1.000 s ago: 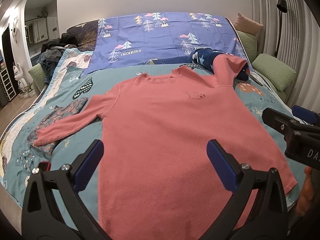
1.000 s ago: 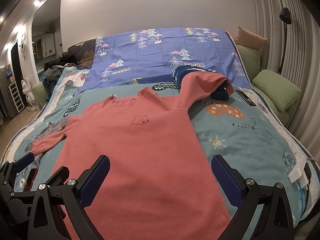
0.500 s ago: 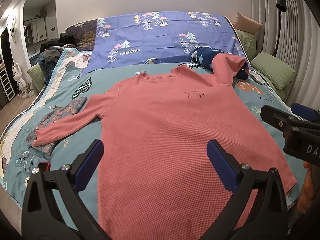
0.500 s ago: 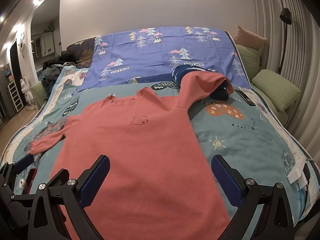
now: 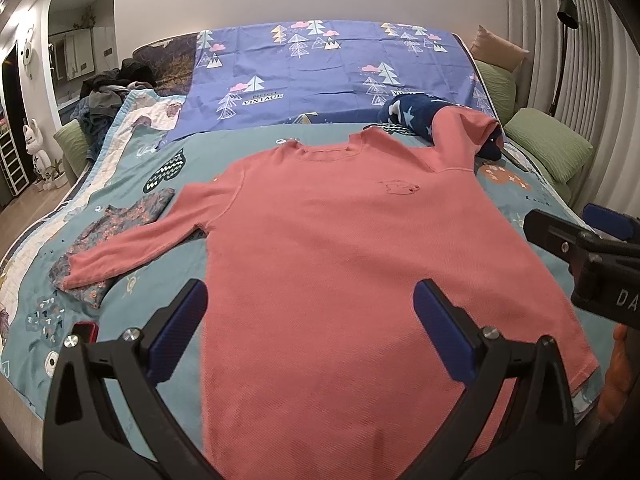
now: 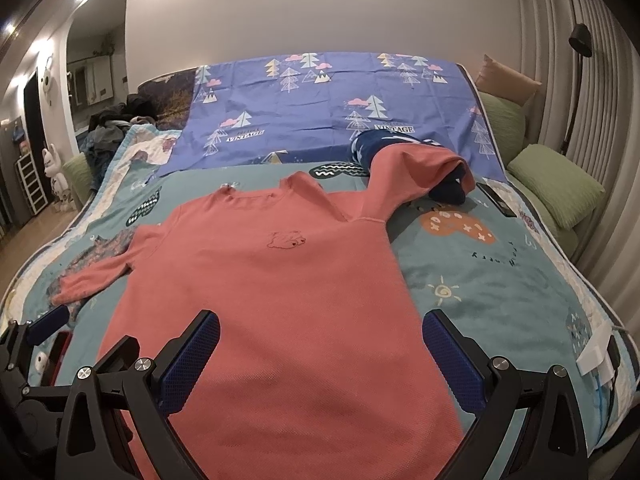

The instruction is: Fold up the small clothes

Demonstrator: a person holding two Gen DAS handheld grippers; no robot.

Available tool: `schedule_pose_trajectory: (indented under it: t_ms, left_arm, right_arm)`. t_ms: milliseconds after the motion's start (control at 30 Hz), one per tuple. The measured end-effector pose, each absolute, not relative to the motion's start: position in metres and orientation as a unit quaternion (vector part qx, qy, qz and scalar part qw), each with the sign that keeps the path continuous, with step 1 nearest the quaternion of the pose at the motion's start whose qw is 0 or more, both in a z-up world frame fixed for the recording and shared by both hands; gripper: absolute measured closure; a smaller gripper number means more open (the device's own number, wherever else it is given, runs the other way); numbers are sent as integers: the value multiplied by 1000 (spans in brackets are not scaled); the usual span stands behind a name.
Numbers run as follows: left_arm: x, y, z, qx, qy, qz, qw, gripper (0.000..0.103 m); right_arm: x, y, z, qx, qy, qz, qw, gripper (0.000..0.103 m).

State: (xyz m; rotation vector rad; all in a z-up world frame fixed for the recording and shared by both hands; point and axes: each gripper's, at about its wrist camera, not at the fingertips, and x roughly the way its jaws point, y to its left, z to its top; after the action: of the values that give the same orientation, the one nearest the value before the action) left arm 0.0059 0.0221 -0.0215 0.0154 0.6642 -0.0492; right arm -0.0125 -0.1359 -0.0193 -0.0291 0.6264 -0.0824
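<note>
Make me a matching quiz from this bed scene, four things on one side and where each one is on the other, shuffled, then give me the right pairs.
Things:
1. shirt
2. star blanket
3. floral garment
4. green pillow

Places:
A. under the shirt's left sleeve
B. off the bed's right edge
C. spread flat mid-bed
D. under the shirt's right sleeve

Pairs: 1-C, 2-D, 3-A, 4-B
</note>
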Motion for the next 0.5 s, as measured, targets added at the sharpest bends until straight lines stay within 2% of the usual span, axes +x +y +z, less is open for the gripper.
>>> schedule_pose_trajectory:
  t_ms: [267, 500]
  left_arm:
    - [20, 63, -25, -41, 327, -25, 944, 1]
    - [43, 163, -45, -122, 340, 60, 930, 1]
  right_arm:
    - [5, -116, -19, -29, 317, -35, 947, 0]
    - [30, -97, -23, -45, 329, -25, 943, 0]
